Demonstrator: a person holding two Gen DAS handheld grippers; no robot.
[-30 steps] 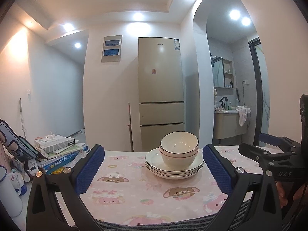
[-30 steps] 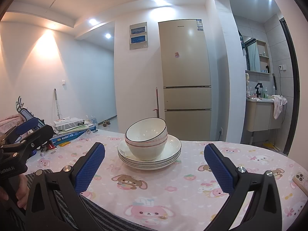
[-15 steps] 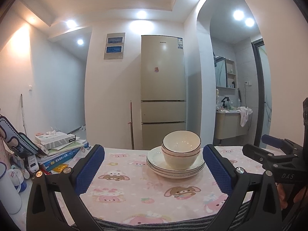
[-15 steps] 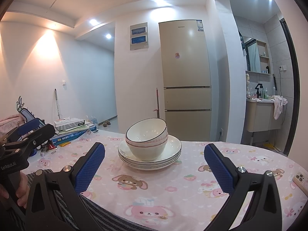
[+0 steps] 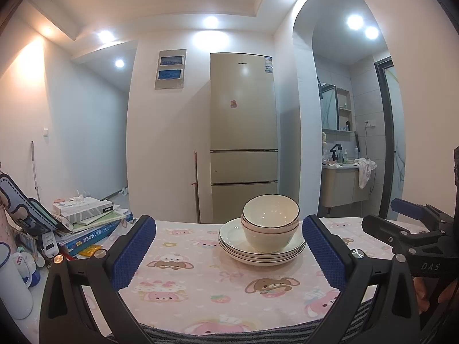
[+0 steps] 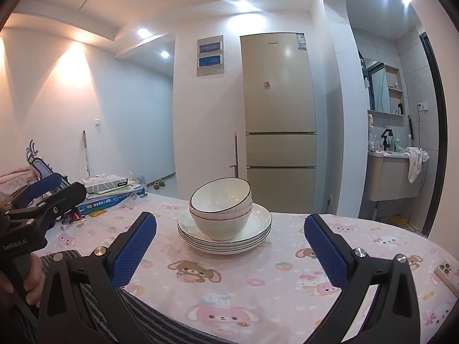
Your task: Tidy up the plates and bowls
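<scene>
Pink cartoon tablecloth, fridge behind; both grippers held low at near edge.
Bowls, two nested, sit in a plate stack mid-table. Left gripper and right gripper: jaws spread wide, empty, stack ahead between the fingers, untouched. Books at left.

Books and a tissue box pile up at the counter's left edge, a phone lies at its right edge, and a fridge stands behind.
</scene>
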